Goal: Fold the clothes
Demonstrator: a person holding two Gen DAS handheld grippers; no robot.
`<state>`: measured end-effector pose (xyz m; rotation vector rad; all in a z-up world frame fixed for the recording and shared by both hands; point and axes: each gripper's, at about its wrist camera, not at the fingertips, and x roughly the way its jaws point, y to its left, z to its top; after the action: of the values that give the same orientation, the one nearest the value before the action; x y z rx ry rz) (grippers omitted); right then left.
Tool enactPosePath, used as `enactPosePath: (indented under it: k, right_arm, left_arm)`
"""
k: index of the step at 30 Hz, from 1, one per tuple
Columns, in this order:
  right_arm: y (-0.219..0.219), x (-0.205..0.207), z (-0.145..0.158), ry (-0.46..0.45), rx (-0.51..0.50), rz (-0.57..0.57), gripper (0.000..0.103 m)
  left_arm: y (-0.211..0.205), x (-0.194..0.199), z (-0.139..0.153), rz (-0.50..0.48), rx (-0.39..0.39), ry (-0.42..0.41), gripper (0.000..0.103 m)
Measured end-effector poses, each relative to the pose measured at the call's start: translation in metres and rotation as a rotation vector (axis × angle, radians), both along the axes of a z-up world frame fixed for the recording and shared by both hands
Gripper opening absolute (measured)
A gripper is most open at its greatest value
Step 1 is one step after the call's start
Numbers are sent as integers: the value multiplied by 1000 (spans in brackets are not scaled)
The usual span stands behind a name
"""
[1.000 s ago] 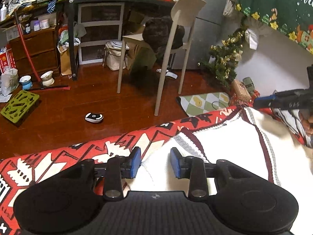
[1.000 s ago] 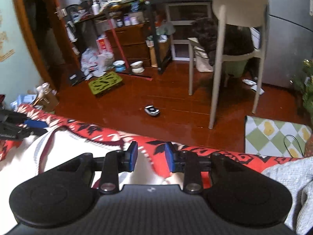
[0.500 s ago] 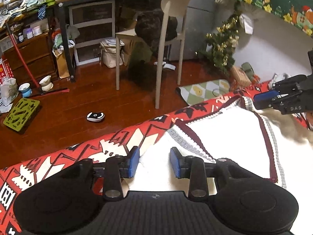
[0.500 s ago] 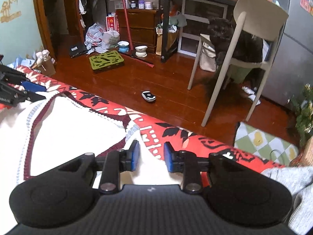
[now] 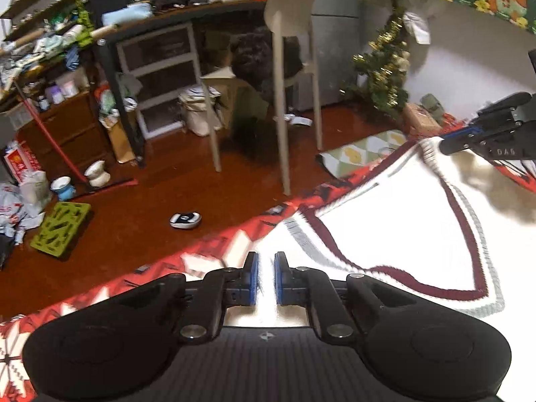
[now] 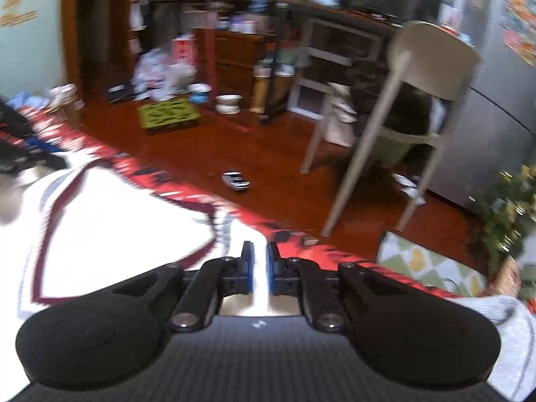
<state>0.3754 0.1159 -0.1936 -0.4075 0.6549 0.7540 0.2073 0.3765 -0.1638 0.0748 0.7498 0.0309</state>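
A white knit sweater (image 5: 385, 227) with maroon and grey striped trim lies on a red patterned blanket (image 5: 201, 254). My left gripper (image 5: 265, 261) has closed to a narrow gap with the sweater's white edge between its blue pads. The right gripper (image 6: 259, 251) is closed the same way on the sweater (image 6: 117, 221) near the blanket (image 6: 301, 241) edge. In the left wrist view the right gripper (image 5: 449, 145) shows at the far right, pinching a raised striped corner. The left gripper (image 6: 40, 157) is a dark blur at the left of the right wrist view.
Beyond the blanket edge lies a wooden floor with a beige chair (image 5: 288, 33), a small grey device (image 5: 185, 220), a green tray (image 5: 60, 231) and a checkered mat (image 5: 358, 154). A small Christmas tree (image 5: 385, 70) stands by the wall. A grey knit garment (image 6: 502, 328) lies at right.
Both grippers have gone from wide open to nearly shut on the sweater's edge. Both views have swung and risen, and the sweater's corners are pulled up.
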Motion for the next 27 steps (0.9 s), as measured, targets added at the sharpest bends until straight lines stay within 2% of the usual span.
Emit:
enactPosePath:
  k: [2, 6, 9, 11, 15, 20, 23, 26, 27]
  right_arm:
    - [-3, 12, -3, 33, 13, -33, 7]
    - [-7, 29, -12, 111, 48, -74, 9]
    - [-26, 37, -9, 132, 111, -125, 13]
    - [-40, 43, -6, 144, 152, -162, 16]
    - [-68, 54, -1, 168, 236, -237, 20]
    - [-77, 52, -3, 178, 188, -174, 34]
    - [-70, 44, -9, 175, 140, -138, 34]
    - [-52, 23, -10, 134, 99, -109, 30]
    - [-45, 16, -10, 114, 87, -103, 19]
  left_arm:
    - [4, 2, 2, 16, 0, -10, 10]
    - [2, 12, -7, 10, 30, 25, 12]
    - [3, 11, -8, 33, 57, 1, 24]
    - [10, 10, -6, 55, 27, -5, 34]
    - [21, 4, 0, 93, -43, -20, 41]
    - [33, -5, 6, 143, -129, -40, 45]
    - [35, -10, 7, 152, -146, -37, 45]
    - [35, -17, 3, 134, -186, -26, 45]
    - [34, -18, 2, 128, -181, -20, 45]
